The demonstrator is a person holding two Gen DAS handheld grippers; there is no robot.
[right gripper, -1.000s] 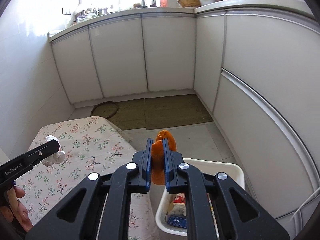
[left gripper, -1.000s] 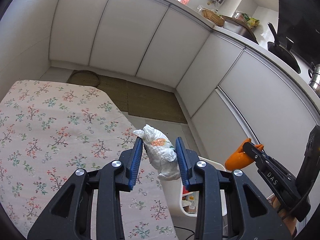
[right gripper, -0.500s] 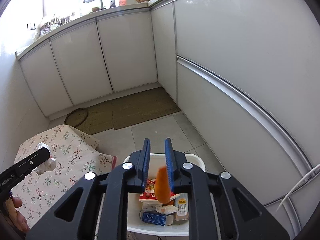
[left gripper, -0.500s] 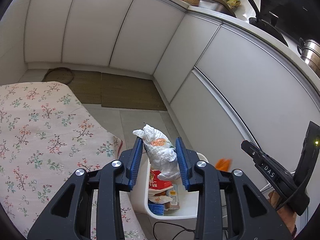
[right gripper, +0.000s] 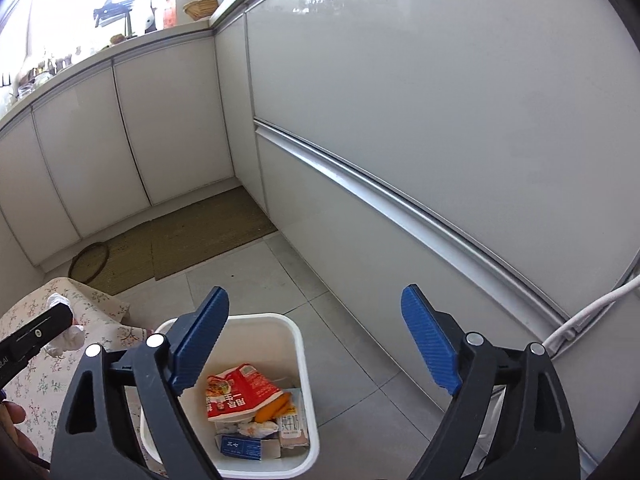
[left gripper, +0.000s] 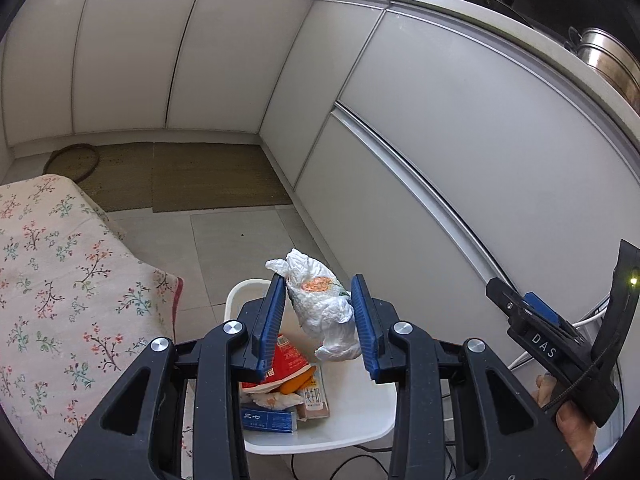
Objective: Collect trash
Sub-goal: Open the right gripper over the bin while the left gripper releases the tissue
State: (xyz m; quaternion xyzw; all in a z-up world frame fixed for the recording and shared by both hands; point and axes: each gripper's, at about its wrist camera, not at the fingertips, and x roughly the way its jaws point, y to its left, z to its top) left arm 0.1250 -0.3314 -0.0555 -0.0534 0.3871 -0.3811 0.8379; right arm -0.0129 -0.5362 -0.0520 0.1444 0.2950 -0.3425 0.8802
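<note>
My left gripper is shut on a crumpled white plastic wrapper with an orange print, held above the white trash bin. My right gripper hovers over the same bin; its jaws are opening wide and nothing is between them. An orange scrap lies in the bin among a red packet, a blue box and a small carton. In the left wrist view the right gripper shows at the right edge. The left gripper's tip shows at the left of the right wrist view.
A floral-covered table stands left of the bin. White cabinet fronts run along the right and back. Brown mats lie on the tiled floor beyond. A white cable trails by the cabinet base. A person's hand holds the right gripper.
Both grippers swung right from the table to over the bin. The right gripper opened and the orange scrap dropped into the bin. The left gripper kept hold of the white wrapper.
</note>
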